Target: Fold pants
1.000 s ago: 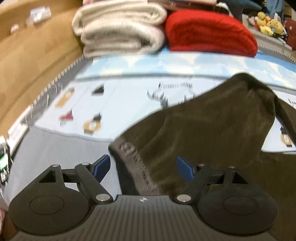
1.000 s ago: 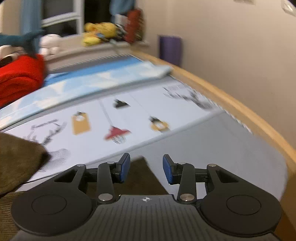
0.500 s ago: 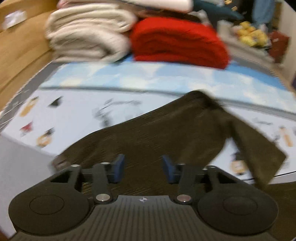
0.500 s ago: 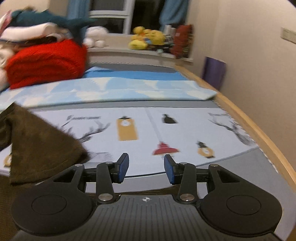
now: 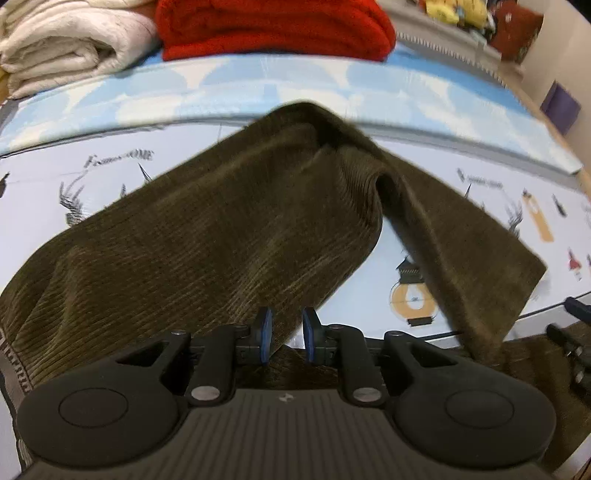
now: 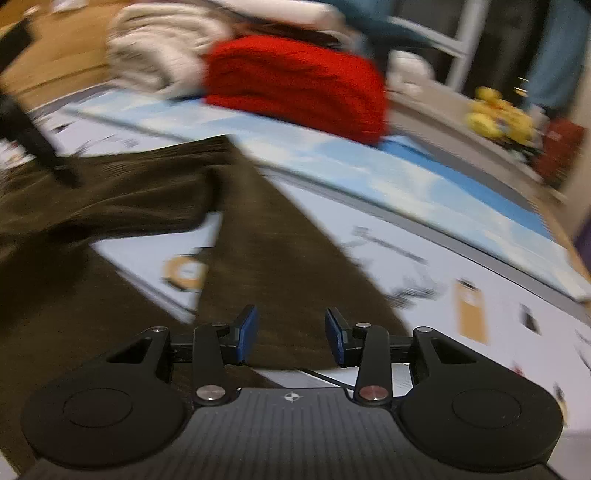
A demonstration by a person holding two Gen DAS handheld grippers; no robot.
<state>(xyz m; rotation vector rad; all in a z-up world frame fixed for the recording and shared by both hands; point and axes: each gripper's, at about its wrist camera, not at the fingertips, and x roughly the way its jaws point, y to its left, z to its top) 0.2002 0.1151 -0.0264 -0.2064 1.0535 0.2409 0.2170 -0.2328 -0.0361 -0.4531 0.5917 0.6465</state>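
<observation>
Dark olive corduroy pants (image 5: 229, 229) lie spread on a bed, one leg folded over towards the right (image 5: 476, 251). Their grey elastic waistband (image 5: 14, 373) shows at the left edge. My left gripper (image 5: 285, 338) hovers over the pants' near edge with its blue pads (image 5: 264, 334) close together and a narrow gap between them; I see no cloth pinched. In the blurred right wrist view the pants (image 6: 122, 206) fill the left and one leg (image 6: 280, 273) runs towards my right gripper (image 6: 291, 338), which is open above the leg's end.
The bed sheet (image 5: 491, 192) is pale blue with cartoon prints. Folded white blankets (image 5: 70, 48) and a red blanket (image 5: 273, 26) are stacked at the far end. Yellow plush toys (image 6: 498, 118) sit on a ledge. A wooden bed edge (image 5: 576, 155) runs along the right.
My left gripper's pads have closed from wide apart to a narrow gap and moved right over the pants. The right gripper has swung left, from the bare sheet to above the pant leg.
</observation>
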